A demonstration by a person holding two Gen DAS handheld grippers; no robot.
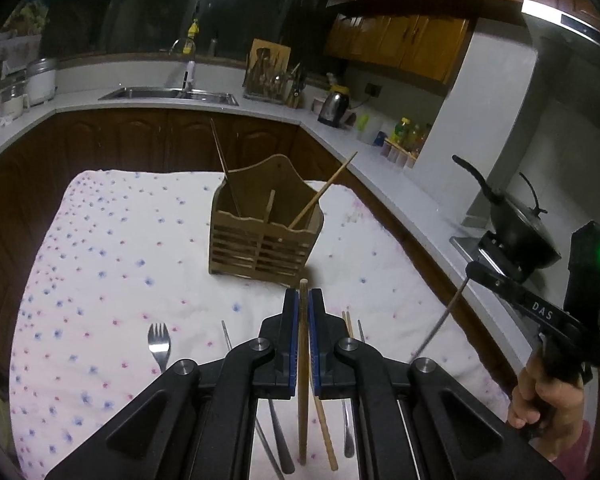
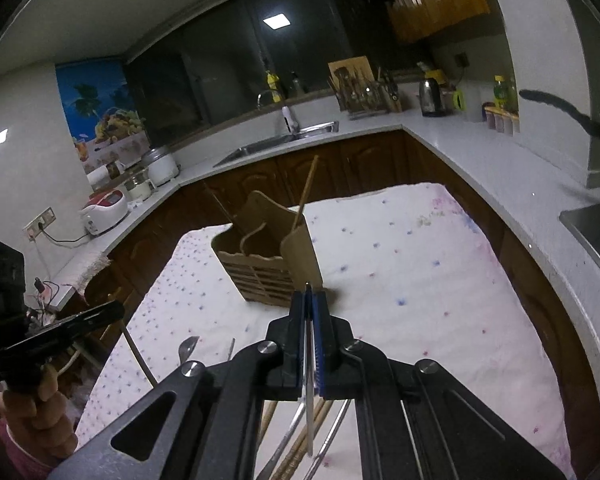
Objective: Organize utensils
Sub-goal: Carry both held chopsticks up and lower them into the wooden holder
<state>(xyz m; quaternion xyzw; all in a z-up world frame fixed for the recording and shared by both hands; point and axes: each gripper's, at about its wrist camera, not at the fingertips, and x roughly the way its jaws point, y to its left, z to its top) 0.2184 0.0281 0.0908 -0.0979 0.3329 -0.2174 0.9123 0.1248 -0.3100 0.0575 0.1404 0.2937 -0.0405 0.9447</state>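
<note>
Both wrist views forward, sharing wooden caddy (image 1: 266, 220).

Two matte black plastic grippers, one per hand. The left gripper (image 1: 304, 300) has angular black linkage arms with triangular cut-outs, round silver pivot screws and blue ribbed pads lining its fingers. The right gripper (image 2: 310, 304) is built the same; seen from outside, it carries white letters "DAS" and a glowing green light. Both bare hands show pink sleeve cuffs.
</note>
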